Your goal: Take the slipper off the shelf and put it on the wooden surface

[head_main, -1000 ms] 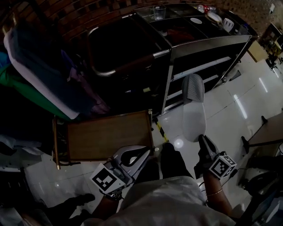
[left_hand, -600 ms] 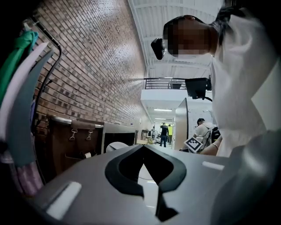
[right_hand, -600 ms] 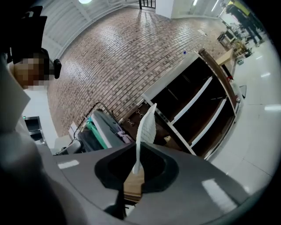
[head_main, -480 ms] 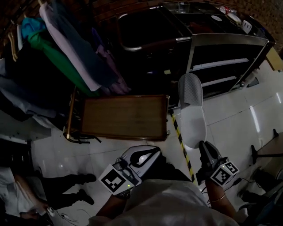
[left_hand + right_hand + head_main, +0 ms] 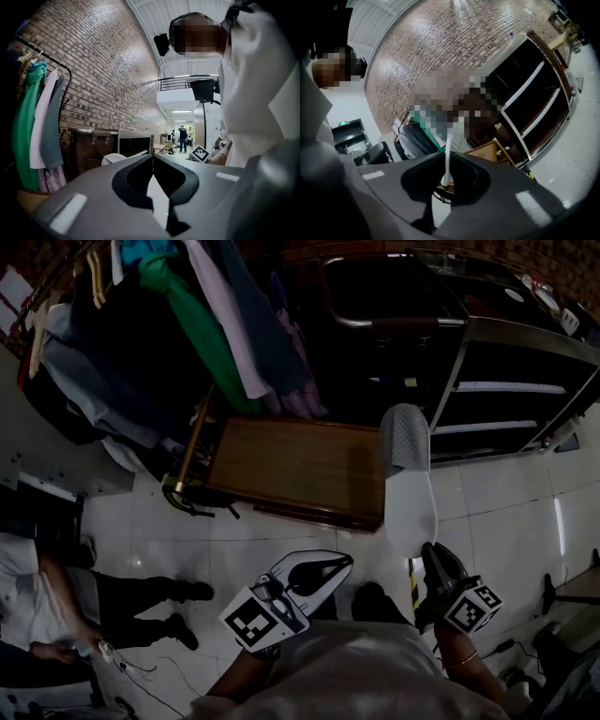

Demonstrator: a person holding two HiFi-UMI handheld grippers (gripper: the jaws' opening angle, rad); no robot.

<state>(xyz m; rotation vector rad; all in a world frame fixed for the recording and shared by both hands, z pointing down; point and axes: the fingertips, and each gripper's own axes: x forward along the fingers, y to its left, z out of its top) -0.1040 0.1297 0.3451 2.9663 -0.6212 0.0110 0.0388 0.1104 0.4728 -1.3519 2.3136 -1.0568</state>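
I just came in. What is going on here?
A person holds a gripper in each hand. The right gripper is shut on the heel end of a pale slipper, held in the air next to the wooden surface, away from the shelf. It is not yet set down. The left gripper is shut and empty.

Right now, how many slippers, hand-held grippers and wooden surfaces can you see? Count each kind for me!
slipper: 1
hand-held grippers: 2 (left hand-held gripper, right hand-held gripper)
wooden surface: 1
Total: 4
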